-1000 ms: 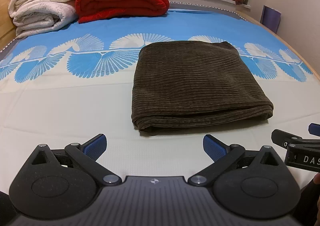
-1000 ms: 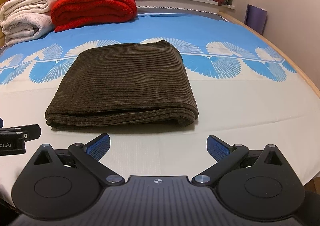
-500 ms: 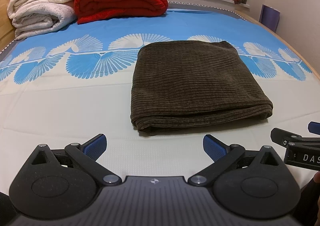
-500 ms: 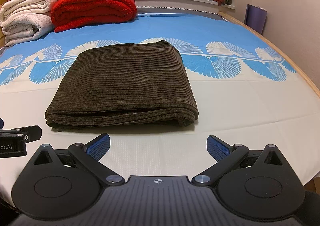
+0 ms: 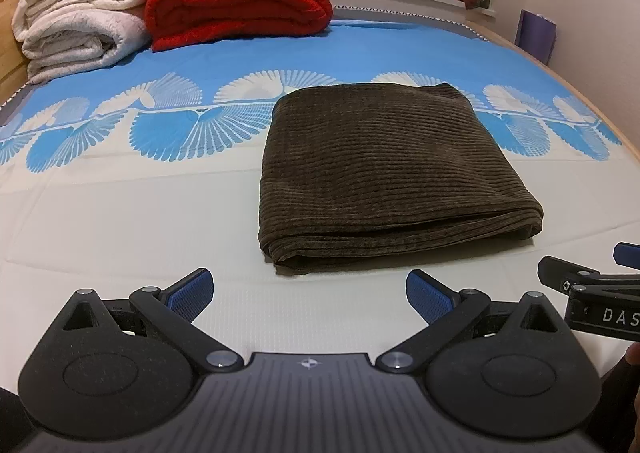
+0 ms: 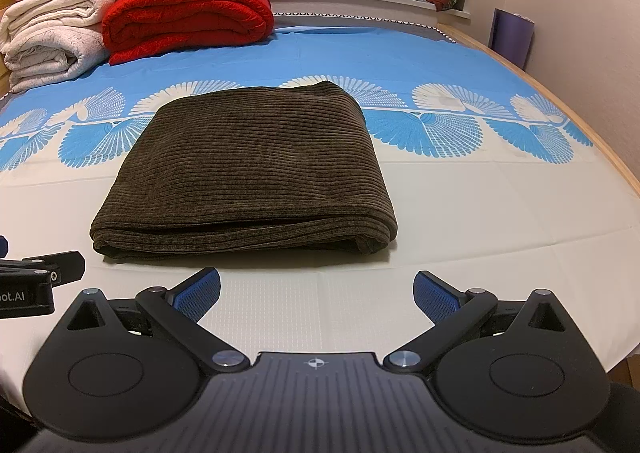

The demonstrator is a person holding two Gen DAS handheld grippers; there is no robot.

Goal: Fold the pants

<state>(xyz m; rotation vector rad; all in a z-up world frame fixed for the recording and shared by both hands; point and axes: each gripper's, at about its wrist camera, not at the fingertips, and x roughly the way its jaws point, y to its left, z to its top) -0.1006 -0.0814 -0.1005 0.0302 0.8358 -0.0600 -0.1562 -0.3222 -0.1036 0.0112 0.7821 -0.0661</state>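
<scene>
pants (image 5: 384, 173) | dark brown corduroy | folded rectangle | flat on bed

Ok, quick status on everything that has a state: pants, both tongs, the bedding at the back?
Pants: folded into a flat rectangle, lying on the bed, untouched.
Left tongs: open, empty.
Right tongs: open, empty.
Red blanket: folded.
White blankets: folded, stacked.

Pants (image 5: 384, 177) ahead of the jaws: dark olive-brown corduroy w/ fine ribs. Bedsheet (image 5: 120, 221) cream near the jaws, bright blue beyond w/ blue & white fan motifs. Far left: red blanket (image 5: 236, 1), cream blankets (image 5: 76, 33). Both grippers black w/ blue pads (image 6: 198, 293)
</scene>
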